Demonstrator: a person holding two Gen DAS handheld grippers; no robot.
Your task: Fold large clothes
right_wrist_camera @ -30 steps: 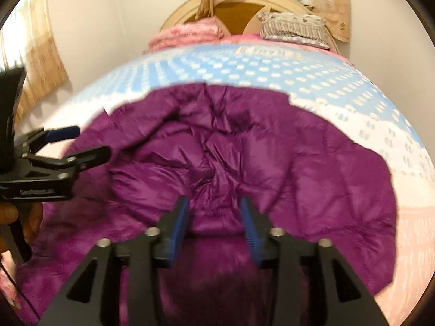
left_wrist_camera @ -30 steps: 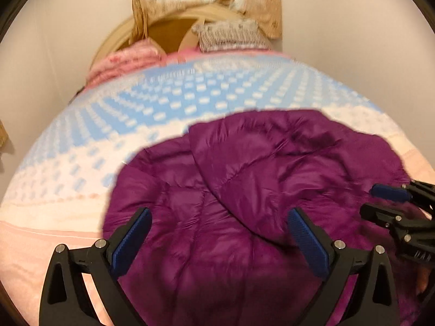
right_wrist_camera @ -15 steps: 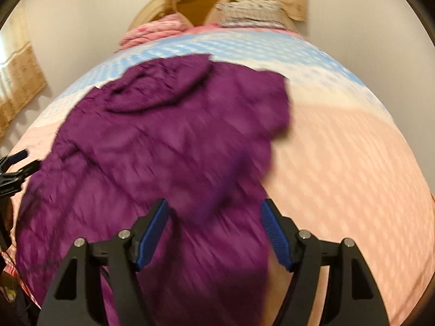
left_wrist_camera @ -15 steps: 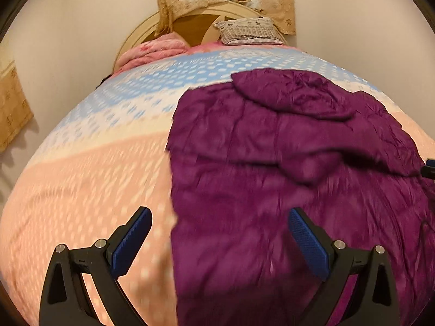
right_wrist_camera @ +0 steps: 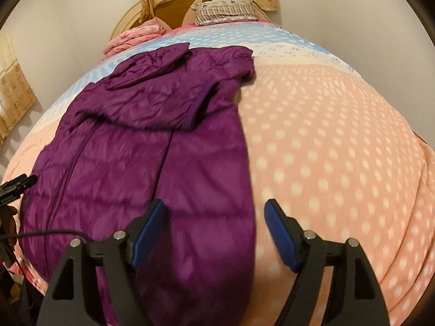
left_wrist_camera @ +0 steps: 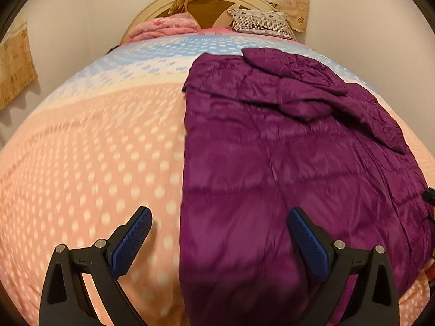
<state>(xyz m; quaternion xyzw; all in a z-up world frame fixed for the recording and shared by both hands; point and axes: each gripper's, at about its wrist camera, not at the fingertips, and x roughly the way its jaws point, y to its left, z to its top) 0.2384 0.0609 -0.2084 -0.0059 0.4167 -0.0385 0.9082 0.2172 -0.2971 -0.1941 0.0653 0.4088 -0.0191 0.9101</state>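
A purple quilted down jacket [left_wrist_camera: 285,168] lies lengthwise on the bed, hood end far, both sleeves folded in across its upper part. It also shows in the right wrist view [right_wrist_camera: 152,141]. My left gripper [left_wrist_camera: 217,239] is open and empty above the jacket's near left edge. My right gripper [right_wrist_camera: 214,233] is open and empty above the jacket's near right edge. The left gripper's tip [right_wrist_camera: 19,183] shows at the far left of the right wrist view, and the right gripper's tip [left_wrist_camera: 429,197] at the far right of the left wrist view.
The bed [left_wrist_camera: 95,149] has a pink, dotted cover that turns blue toward the head. A folded pink blanket [left_wrist_camera: 163,27] and a striped pillow [left_wrist_camera: 258,21] lie by the rounded headboard. Walls stand close on both sides. A black cable [right_wrist_camera: 49,233] crosses the jacket's near left.
Both grippers have drawn back from the jacket's folded upper part toward its near hem. The right gripper's jaws have opened wider. The jacket now lies flat with sleeves folded in.
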